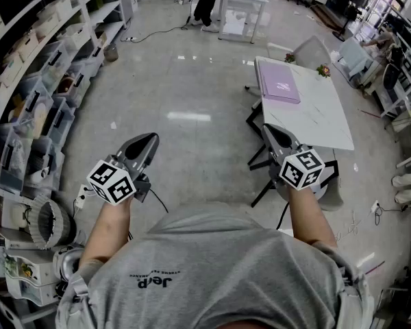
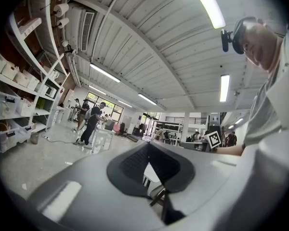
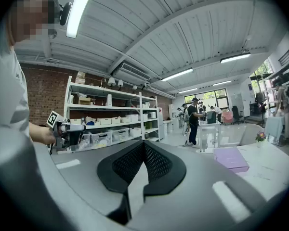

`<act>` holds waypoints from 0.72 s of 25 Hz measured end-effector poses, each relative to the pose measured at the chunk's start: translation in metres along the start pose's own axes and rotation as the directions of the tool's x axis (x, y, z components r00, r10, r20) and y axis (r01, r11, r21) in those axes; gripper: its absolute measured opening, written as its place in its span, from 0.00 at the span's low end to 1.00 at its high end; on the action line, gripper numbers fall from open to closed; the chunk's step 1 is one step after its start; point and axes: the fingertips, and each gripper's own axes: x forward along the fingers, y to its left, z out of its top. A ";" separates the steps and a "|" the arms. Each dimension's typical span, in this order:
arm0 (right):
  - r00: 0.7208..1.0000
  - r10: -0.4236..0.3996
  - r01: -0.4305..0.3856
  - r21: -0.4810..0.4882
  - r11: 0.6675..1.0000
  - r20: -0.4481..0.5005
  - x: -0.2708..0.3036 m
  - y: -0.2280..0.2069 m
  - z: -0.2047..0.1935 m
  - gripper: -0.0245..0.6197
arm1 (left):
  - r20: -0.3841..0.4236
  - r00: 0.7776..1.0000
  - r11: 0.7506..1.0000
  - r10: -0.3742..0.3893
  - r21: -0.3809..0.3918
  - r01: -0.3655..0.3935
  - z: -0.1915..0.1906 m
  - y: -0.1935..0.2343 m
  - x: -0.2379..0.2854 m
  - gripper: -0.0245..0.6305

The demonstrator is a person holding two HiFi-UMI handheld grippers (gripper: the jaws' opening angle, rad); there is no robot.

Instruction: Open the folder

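Note:
A closed purple folder point(image 1: 279, 82) lies on the far left part of a white table point(image 1: 320, 118), ahead of me and to the right. It also shows at the lower right of the right gripper view, as the same folder point(image 3: 231, 159). My left gripper point(image 1: 148, 141) is held level over the bare floor, far from the table, its jaws shut and empty. My right gripper point(image 1: 270, 131) hovers just short of the table's near corner, jaws shut with nothing between them. In their own views, the left gripper point(image 2: 148, 147) and the right gripper point(image 3: 144, 145) each show pads meeting at the tip.
Shelving point(image 1: 44, 74) with plastic bins lines the left side. A second white table point(image 1: 240, 9) and a person point(image 1: 207, 2) stand at the far end. A small flower pot point(image 1: 322, 70) sits on the folder's table, with a chair point(image 1: 314, 49) behind it. Polished floor lies between me and the table.

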 end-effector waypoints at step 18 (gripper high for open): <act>1.000 -0.005 0.005 0.001 1.000 0.025 -0.029 -0.042 0.009 0.04 | 0.010 1.000 1.000 0.016 0.008 -0.016 -0.003 -0.028 0.031 0.13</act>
